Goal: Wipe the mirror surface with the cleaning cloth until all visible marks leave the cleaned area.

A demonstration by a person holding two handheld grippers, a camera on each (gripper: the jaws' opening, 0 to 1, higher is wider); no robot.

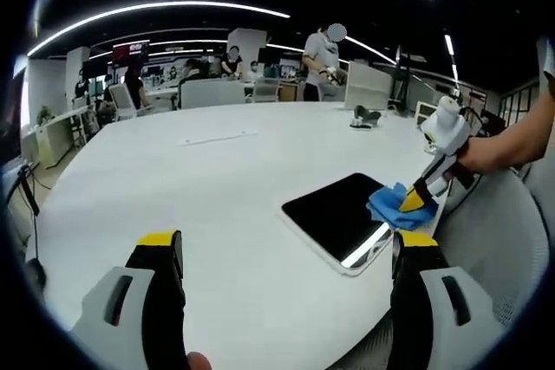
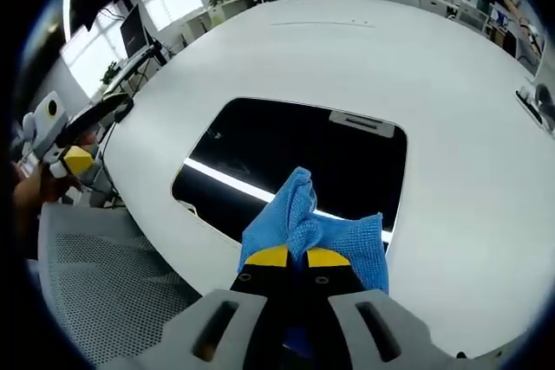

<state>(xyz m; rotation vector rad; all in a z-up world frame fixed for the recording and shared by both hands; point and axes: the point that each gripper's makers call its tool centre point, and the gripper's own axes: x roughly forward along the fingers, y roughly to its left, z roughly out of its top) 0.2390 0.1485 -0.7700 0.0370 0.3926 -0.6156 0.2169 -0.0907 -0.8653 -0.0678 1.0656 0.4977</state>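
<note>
Your right tongs (image 2: 290,256) are clenched on a bunched fold of the blue cloth (image 2: 303,223), which rests on the mirror (image 2: 286,149) at its 6 o'clock edge in the right gripper view. Your left tongs (image 1: 286,244) stand released above the white bench (image 1: 199,179), with the mirror at their 2 o'clock near the bench rim. Judge the cloth soft, light and yielding: a pinch at its gathered middle should hold. The mirror looks flat, rigid, slick and breakable, so press gently. No brand, label or writing can be read.
</note>
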